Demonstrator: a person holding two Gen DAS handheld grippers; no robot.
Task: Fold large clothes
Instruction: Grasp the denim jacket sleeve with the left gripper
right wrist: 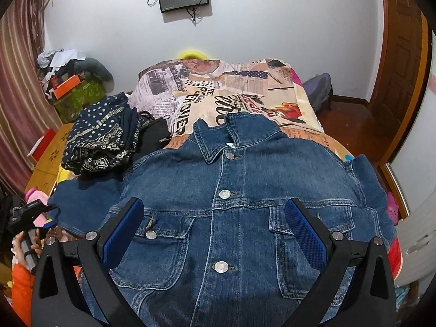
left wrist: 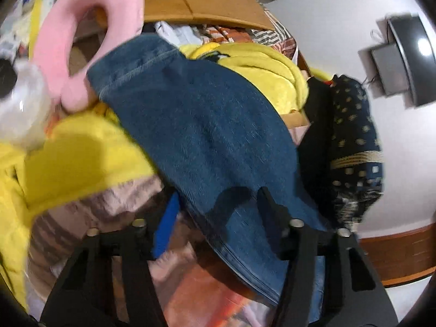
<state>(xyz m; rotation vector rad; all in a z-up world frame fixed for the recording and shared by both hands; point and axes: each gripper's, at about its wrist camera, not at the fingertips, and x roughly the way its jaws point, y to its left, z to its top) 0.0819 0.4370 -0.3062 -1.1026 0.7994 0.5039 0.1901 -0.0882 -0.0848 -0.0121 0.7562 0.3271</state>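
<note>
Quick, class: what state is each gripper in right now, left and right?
Left gripper: jaws either side of the jacket sleeve; whether they grip it cannot be told.
Right gripper: open, holding nothing, over the denim jacket.

Even, fairly bright indoor light — left wrist view smeared by motion blur, right sharp; fisheye edges bend darkly.
</note>
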